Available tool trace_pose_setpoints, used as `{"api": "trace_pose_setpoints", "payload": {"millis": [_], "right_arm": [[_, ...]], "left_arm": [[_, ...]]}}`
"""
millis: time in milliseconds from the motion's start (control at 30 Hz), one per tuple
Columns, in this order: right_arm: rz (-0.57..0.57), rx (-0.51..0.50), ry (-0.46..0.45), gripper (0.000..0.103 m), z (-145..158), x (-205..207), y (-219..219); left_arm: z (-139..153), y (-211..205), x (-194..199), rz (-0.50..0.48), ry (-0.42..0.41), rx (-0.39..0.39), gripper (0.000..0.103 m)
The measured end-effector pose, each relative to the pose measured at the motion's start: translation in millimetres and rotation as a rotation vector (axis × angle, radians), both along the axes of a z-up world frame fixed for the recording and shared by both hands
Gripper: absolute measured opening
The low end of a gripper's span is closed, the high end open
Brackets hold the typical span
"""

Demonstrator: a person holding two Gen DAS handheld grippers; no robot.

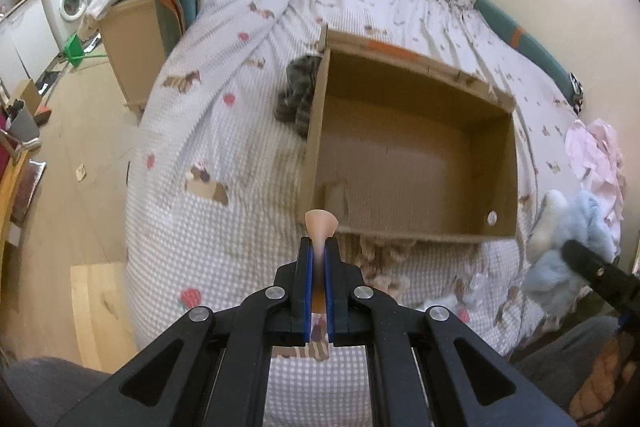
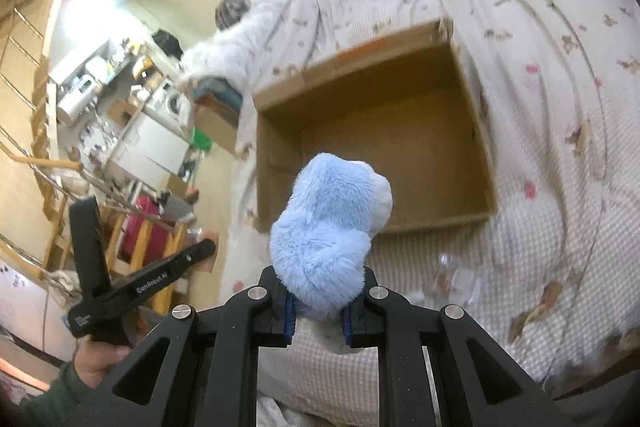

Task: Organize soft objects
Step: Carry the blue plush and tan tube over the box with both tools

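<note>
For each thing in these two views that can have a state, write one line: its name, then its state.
cardboard box: open-topped, empty, on the bed.
blue plush toy: held off the bed.
right gripper: shut on the blue plush toy.
left gripper: shut on a thin peach-coloured piece.
pink cloth: crumpled on the bed.

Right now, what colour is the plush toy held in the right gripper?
Light blue; the plush toy shows best in the right wrist view, clamped in the right gripper.
</note>
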State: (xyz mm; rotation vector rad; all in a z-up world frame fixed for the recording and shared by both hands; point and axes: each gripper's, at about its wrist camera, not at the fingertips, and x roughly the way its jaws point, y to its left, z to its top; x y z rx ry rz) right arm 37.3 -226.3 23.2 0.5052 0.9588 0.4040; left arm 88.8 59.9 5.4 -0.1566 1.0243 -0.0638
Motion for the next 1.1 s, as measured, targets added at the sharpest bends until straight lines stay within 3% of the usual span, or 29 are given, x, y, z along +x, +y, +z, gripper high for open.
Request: {"api": "trace_pose_setpoints", "payload": {"millis": [233, 567, 800, 1100], "right_arm": [[-0.015, 0.031, -0.019, 0.018, 15.4, 25.4, -4.7], [0.005, 0.017, -0.019, 0.018, 13.2, 65.9, 1.2], [0.011, -0.018, 0.051, 0.018, -19.4, 103.7, 5.2], [-0.025, -0.07, 0.199, 0.018, -71.3, 125.2, 0.8]], "left_arm": [[22.2, 4.4, 18.3, -0.001, -0.042, -0.008, 0.005], [21.6, -19.5, 54.1, -0.086, -0.045, -0.05, 0.005], [0.1, -55.0, 90.1, -0.136, -0.022, -0.043, 0.005], [-64.6, -96.0, 130.6, -0.168, 0.084, -0.044, 0.005]]}}
